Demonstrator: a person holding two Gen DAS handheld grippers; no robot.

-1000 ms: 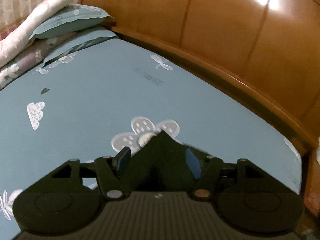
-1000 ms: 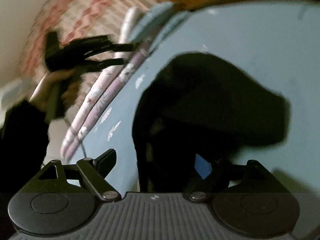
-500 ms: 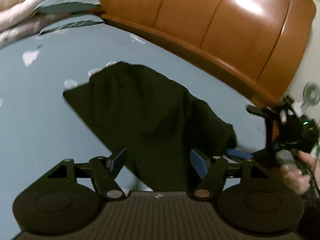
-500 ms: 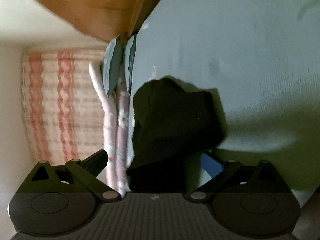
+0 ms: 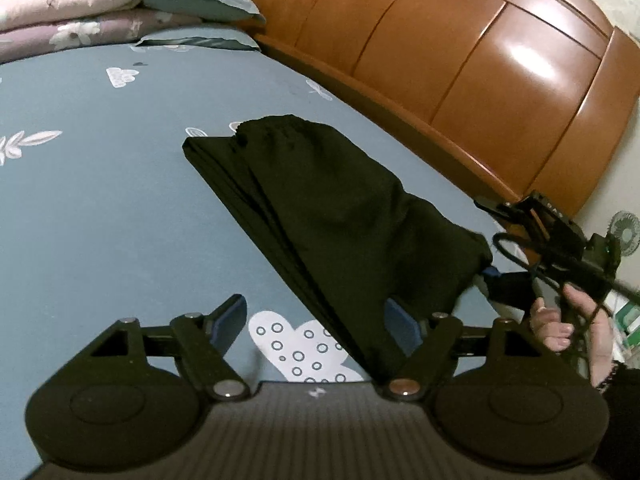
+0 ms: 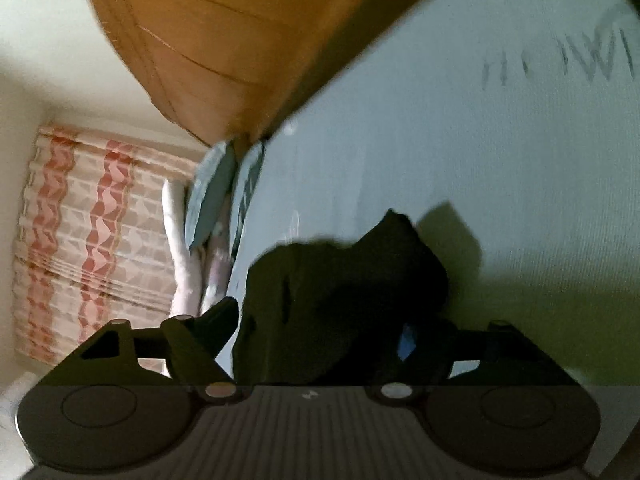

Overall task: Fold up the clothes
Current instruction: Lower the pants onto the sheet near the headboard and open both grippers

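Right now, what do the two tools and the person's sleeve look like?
Both tools are matte black: ribbed body, two round discs, silver pivot screws, blue pads on the fingers. Left tool and right tool look identical. A black cable trails from the right one. The sleeve is black.

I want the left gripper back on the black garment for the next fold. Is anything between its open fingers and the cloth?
Nothing visible. The left gripper hangs open right over the black garment, whose near edge runs past its right finger; only the bedsheet lies around it.
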